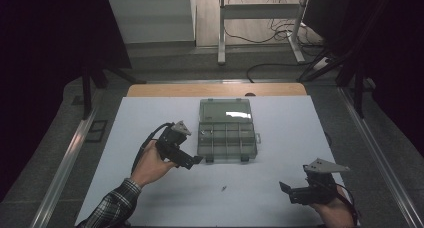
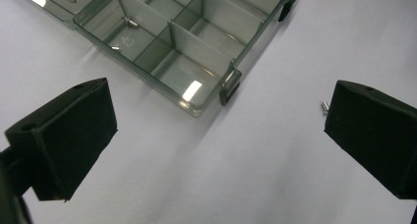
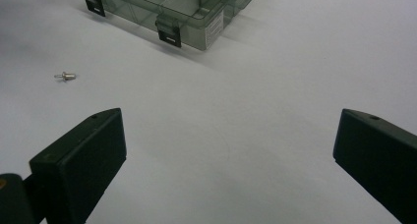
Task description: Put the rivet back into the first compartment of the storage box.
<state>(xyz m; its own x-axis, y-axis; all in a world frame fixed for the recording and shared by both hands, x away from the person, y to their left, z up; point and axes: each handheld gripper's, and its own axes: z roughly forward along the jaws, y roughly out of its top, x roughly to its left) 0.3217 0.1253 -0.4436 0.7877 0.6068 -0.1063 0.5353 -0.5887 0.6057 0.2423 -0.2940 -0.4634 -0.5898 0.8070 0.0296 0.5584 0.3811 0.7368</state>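
The compartment box [image 1: 227,140] lies mid-table [image 1: 280,198], its lid [image 1: 224,109] flat behind it at twelve o'clock. A small screw [image 1: 223,188] lies at six o'clock from the box, well apart. The left gripper [image 1: 192,161] sits at the box's eight o'clock, the right gripper [image 1: 285,188] at four.

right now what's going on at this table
A person holds a two-jaw gripper in each hand over a white table. The left gripper sits by the near left corner of an open clear compartment box, jaws wide and empty. One small metal part already lies in a compartment. Another small screw lies loose on the table in front of the box. The right gripper waits off to the right, also open and empty.
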